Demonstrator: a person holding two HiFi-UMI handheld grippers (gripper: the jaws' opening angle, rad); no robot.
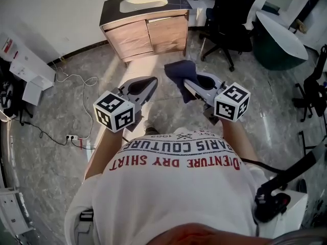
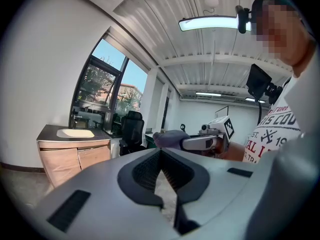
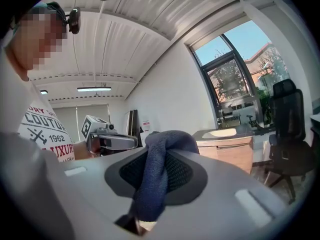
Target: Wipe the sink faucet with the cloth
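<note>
We stand on the marble floor, well apart from the vanity cabinet (image 1: 148, 32) whose sink basin (image 1: 144, 3) sits in its top; the faucet itself we cannot make out from here. Our right gripper (image 1: 186, 83) is clamped on the dark blue cloth (image 1: 180, 73), which bunches over the jaw tips and hangs down between the pads. Our left gripper (image 1: 152, 81) is closed with nothing in it, jaws meeting at the tips.

The wiping has not begun, so the risks lie in the approach and first contact. The cloth looks pinched by one fold only (most of it rides loose), so we judge that a firm rub against metal could drag it out of the jaws. A black office chair (image 1: 227, 19) stands just beside the cabinet on the right and might catch our right arm. A white cable (image 1: 76, 80) trails across the floor to the left, a trip hazard if we drift that way.
</note>
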